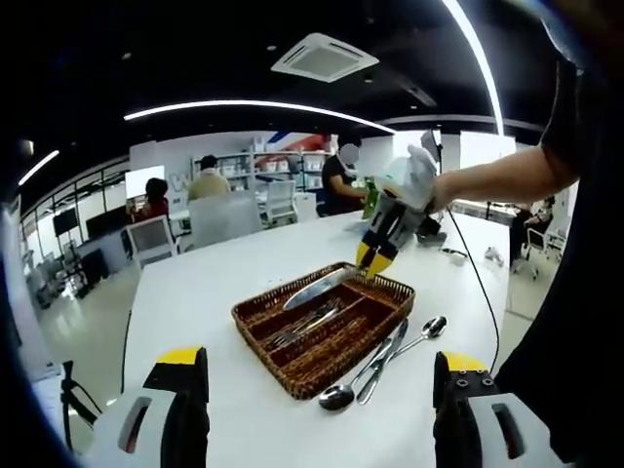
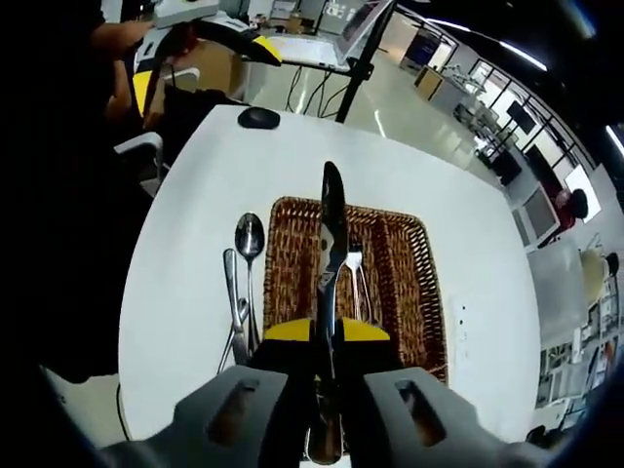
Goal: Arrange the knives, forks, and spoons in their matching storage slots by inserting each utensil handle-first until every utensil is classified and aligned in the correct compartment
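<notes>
Now R claw (image 2: 327, 356) clamps knife (image 2: 331, 244) over basket (image 2: 409, 292); L claw (image 1: 317, 390) apart.

We note a white table (image 1: 224, 283) under a ceiling air-conditioning unit (image 1: 325, 57) and curved light strips (image 1: 255, 105), seated people (image 1: 208, 178) among white chairs (image 1: 150, 238) and shelving (image 1: 276, 166) beyond, and a black computer mouse (image 2: 259, 118) near the table's far edge.

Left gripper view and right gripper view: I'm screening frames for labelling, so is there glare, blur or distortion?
Left gripper view: ceiling light strips blown out, fisheye bends the white table, wicker tray sharp. Right gripper view: knife crisp in the right tool, floor glare beyond the table.
</notes>
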`<state>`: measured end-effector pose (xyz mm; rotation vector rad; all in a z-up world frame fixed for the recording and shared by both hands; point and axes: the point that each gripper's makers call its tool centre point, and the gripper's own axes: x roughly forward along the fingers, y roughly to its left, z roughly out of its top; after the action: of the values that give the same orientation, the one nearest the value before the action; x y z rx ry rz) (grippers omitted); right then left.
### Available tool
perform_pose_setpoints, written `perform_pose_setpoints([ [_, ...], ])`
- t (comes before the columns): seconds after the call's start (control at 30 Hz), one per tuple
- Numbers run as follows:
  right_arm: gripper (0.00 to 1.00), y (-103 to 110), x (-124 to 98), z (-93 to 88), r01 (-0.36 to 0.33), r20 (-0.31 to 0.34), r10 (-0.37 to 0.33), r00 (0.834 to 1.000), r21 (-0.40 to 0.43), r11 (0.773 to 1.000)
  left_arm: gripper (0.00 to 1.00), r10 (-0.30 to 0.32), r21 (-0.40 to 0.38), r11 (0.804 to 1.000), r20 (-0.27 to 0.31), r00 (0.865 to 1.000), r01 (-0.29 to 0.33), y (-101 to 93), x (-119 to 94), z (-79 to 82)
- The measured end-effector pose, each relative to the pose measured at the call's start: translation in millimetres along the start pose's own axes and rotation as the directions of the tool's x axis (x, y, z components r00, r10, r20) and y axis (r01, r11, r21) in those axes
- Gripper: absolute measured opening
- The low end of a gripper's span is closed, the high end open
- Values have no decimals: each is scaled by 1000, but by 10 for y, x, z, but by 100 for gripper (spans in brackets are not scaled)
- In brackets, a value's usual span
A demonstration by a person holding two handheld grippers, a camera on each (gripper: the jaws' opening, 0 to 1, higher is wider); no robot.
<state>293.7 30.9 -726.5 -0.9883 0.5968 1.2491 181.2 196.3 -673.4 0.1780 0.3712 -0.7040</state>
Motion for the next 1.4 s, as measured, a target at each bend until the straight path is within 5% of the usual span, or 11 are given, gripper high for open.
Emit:
perform_pose_setpoints([
  [1.4, 4, 55, 737, -220, -37, -24, 37, 999, 13, 999, 100, 55, -40, 998, -22, 998, -56, 85, -273, -140],
])
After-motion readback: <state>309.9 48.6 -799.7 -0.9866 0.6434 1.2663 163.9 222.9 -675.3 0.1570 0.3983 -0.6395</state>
